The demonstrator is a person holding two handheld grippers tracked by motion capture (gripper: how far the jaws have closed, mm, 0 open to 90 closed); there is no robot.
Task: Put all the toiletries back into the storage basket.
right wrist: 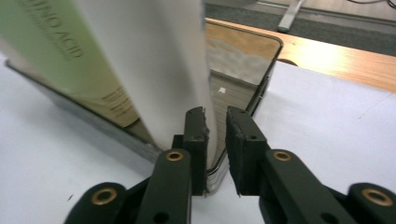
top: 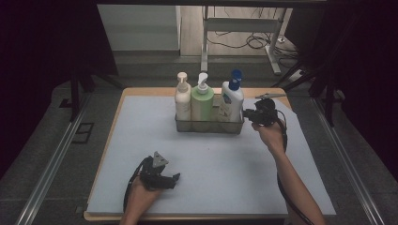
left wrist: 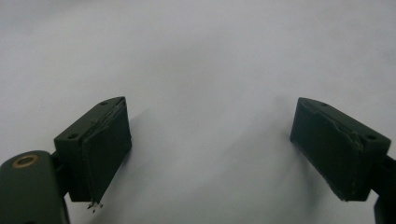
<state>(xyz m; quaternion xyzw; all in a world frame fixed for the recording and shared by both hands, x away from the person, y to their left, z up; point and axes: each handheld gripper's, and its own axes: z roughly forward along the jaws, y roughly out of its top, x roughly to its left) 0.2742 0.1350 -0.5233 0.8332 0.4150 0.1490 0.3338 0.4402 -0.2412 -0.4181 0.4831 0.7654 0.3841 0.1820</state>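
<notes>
Metal, thin and mirror-bright, the end wall of the rectangular wire-rimmed caddy sits between the right gripper's nearly closed, ragged black pads, clamped on its rim. Inside, beside one jaw, stands a smooth white plastic bottle. Left gripper rests unclenched over matte pale-blue mat.

Three pump bottles in total: one cream bottle, one green bottle, one white bottle with blue cap. One metal basket holding all three. Two claws: one left claw, one right claw. Two forearms entering from the bottom edge. One light mat on one wooden counter. One grey three-cornered plate on each claw, two counted.
</notes>
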